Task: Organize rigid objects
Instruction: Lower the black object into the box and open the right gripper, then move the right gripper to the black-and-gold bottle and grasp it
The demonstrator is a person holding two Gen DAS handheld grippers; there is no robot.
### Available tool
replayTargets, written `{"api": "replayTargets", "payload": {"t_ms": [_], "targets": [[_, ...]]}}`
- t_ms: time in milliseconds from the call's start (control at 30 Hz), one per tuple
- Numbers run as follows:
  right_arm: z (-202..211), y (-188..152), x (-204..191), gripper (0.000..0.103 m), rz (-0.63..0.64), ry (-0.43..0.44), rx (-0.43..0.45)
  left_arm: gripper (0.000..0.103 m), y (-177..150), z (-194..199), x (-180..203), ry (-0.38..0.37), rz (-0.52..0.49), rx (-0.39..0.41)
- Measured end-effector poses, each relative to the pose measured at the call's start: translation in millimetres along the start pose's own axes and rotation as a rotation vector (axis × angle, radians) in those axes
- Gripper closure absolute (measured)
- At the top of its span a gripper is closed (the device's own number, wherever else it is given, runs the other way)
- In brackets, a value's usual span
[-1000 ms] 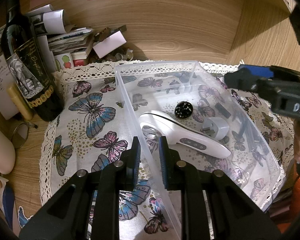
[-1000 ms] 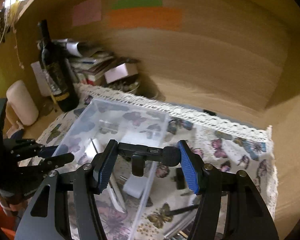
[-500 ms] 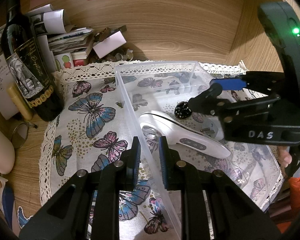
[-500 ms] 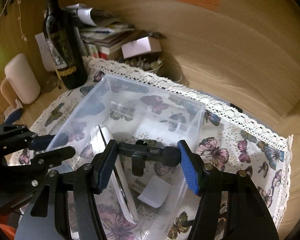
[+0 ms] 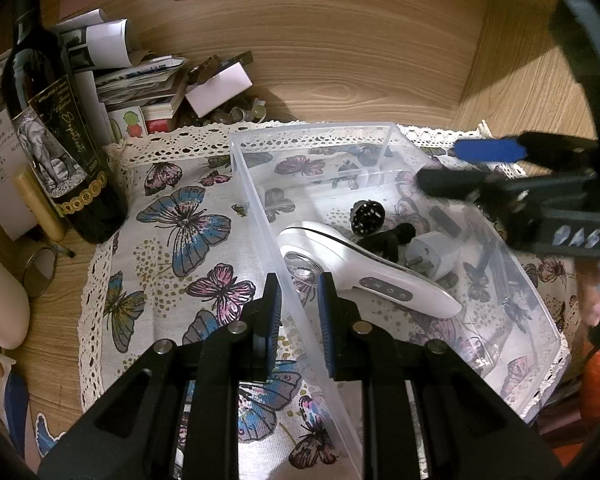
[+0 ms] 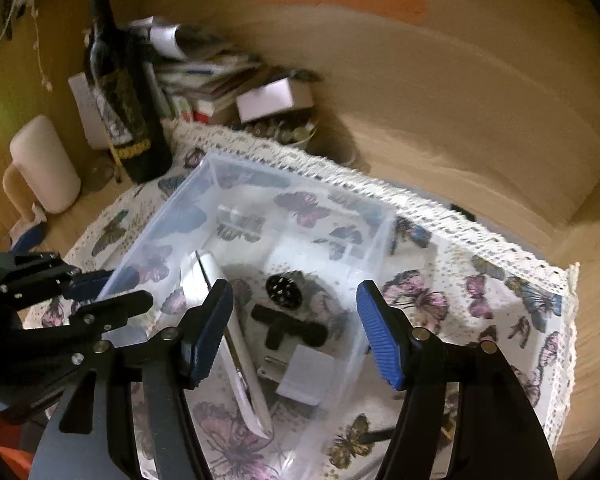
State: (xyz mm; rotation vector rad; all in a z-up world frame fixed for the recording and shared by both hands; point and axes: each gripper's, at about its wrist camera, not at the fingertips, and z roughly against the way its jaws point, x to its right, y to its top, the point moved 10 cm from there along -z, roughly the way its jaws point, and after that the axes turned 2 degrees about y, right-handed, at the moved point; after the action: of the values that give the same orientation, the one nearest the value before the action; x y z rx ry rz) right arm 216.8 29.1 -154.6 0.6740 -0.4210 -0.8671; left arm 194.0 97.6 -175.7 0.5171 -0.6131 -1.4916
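Wood panelling backs a wooden surface [image 5: 60,312] covered by a butterfly-print cloth [image 5: 172,240] with a lace edge. On the cloth stands a clear plastic bin [image 5: 256,196]. The left gripper [image 5: 298,312] is nearly closed on the bin's near long wall, one pad outside and one inside. The right gripper [image 6: 296,332] is wide open and empty, held above the bin; in the left wrist view it appears at the right, over the bin's far wall. Inside the bin lie a white handheld device [image 5: 364,268] with a row of buttons, a round black perforated cap [image 5: 367,216], a black T-shaped part [image 6: 288,326] and a white plug adapter [image 5: 434,256]. The T-shaped part lies between the cap and the adapter, beside the white device. More dark items lie on the cloth beyond the bin's far wall, seen only through the plastic; their kind cannot be told. A wine bottle [image 5: 56,152] stands at the cloth's left edge. Stacked papers [image 5: 140,80] lean against the back panel, and a cream mug [image 6: 44,164] stands left of the bottle.
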Motion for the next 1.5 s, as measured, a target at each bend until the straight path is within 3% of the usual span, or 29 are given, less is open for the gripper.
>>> {"api": "replayTargets", "payload": {"t_ms": [300,600,933,1200,1267,1333,1400,1500], "targets": [[48.0,-6.0,47.4,0.037,-0.086,-0.125,0.085,0.085,0.0,-0.1,0.0,0.0,0.0,0.001],[54.6,-67.9,100.0,0.037,-0.206,-0.25,0.007,0.085,0.5,-0.4,0.2,-0.001,-0.001,0.001],[19.5,-140.2,117.7,0.037,-0.305,-0.253,-0.162,0.085,0.8,-0.6,0.3,-0.001,0.0,0.002],[4.3,-148.0,118.0,0.034,-0.343,-0.234,-0.157,0.085,1.3,-0.7,0.3,-0.001,0.0,0.002],[4.9,-146.5,119.0,0.042,-0.347,-0.23,-0.141,0.085,1.2,-0.7,0.3,0.0,-0.001,0.002],[7.5,-145.3,118.5,0.064,-0.343,-0.223,-0.134,0.085,1.1,-0.6,0.0,0.0,-0.002,0.002],[7.7,-143.3,117.7,0.078,-0.333,-0.217,-0.133,0.085,1.0,-0.8,-0.7,0.0,-0.003,0.003],[12.8,-140.6,117.7,0.081,-0.321,-0.232,-0.115,0.085,0.9,-0.9,-0.8,-0.002,0.0,0.003]]}}
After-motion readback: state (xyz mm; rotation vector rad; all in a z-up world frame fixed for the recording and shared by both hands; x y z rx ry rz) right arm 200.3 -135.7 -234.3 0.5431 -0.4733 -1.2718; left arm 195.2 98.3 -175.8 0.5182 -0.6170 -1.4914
